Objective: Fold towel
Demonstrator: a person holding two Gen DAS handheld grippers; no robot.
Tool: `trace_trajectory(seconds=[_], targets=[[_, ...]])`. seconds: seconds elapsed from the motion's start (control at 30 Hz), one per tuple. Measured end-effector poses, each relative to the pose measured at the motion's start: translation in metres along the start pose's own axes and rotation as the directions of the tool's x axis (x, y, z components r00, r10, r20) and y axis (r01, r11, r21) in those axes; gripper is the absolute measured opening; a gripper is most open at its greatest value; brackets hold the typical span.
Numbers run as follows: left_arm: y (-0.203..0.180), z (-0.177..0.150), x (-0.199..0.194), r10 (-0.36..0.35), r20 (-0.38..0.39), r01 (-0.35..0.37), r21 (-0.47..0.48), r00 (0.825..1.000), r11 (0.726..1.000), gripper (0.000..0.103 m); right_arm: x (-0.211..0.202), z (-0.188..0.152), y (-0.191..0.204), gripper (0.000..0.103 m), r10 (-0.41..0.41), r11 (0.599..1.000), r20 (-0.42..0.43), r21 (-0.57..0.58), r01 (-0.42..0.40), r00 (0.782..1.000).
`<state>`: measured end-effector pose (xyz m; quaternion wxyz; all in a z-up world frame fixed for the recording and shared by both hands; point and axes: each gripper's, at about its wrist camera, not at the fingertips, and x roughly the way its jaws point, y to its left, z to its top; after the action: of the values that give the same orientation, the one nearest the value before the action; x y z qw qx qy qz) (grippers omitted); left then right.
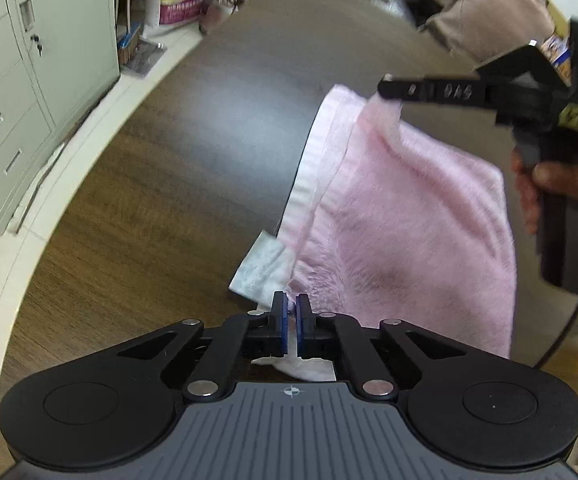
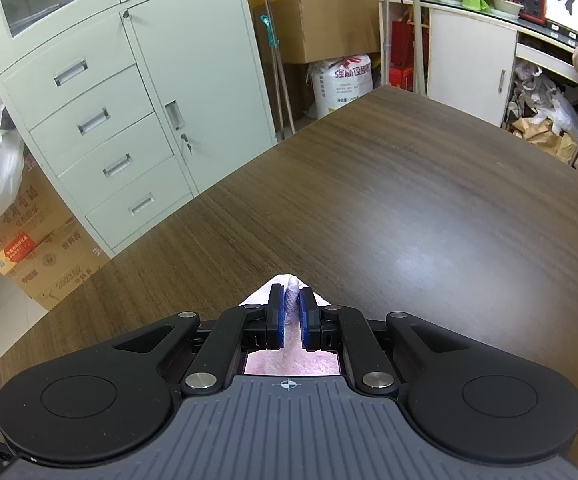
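Observation:
A fluffy pink towel [image 1: 401,216] with a white border and a white label hangs lifted above the dark wood table [image 1: 193,152]. My left gripper [image 1: 291,312] is shut on the towel's near corner. My right gripper [image 1: 389,90] shows in the left wrist view at the upper right, shut on the far corner and holding it up. In the right wrist view the right gripper [image 2: 291,308] pinches a fold of towel [image 2: 291,286] between its blue pads; the rest of the towel is hidden beneath it.
The table [image 2: 389,200] stretches ahead. Grey-green filing cabinets [image 2: 129,120] stand to the left, with cardboard boxes [image 2: 37,256] and a white sack [image 2: 341,80] on the floor. A person in a beige coat [image 1: 489,12] sits at the table's far side.

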<state>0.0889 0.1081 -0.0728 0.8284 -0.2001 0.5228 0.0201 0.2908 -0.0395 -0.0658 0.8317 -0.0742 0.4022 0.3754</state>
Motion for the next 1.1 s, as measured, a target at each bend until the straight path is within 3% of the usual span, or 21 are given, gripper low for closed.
trace_trajectory(seconds=[0.4,0.77,0.9,1.0,1.1], targets=[[0.0,-0.026,-0.034,0.013,0.032,-0.012,-0.017,0.999,1.0,0.003,-0.008,0.014,0.005,0.009,0.057,0.998,0.06,-0.016,-0.056,0.997],[0.006,-0.035,-0.02,0.052,-0.006,-0.052,-0.057,0.999,0.997,0.003,0.045,0.015,0.007,0.009,0.056,0.998,-0.058,-0.022,-0.057,0.997],[0.006,-0.035,-0.017,0.063,-0.026,-0.064,-0.039,0.998,0.997,0.005,0.046,0.012,0.011,0.023,0.026,0.998,-0.068,-0.059,-0.03,0.997],[-0.001,-0.035,-0.021,0.13,-0.038,-0.129,0.019,0.991,0.991,0.015,0.02,0.013,0.014,0.029,0.013,0.997,0.004,-0.08,-0.013,1.0],[-0.005,-0.033,-0.03,0.156,-0.017,-0.154,0.053,0.988,0.987,0.017,-0.009,0.013,0.016,0.036,0.002,0.996,0.074,-0.086,0.004,0.997]])
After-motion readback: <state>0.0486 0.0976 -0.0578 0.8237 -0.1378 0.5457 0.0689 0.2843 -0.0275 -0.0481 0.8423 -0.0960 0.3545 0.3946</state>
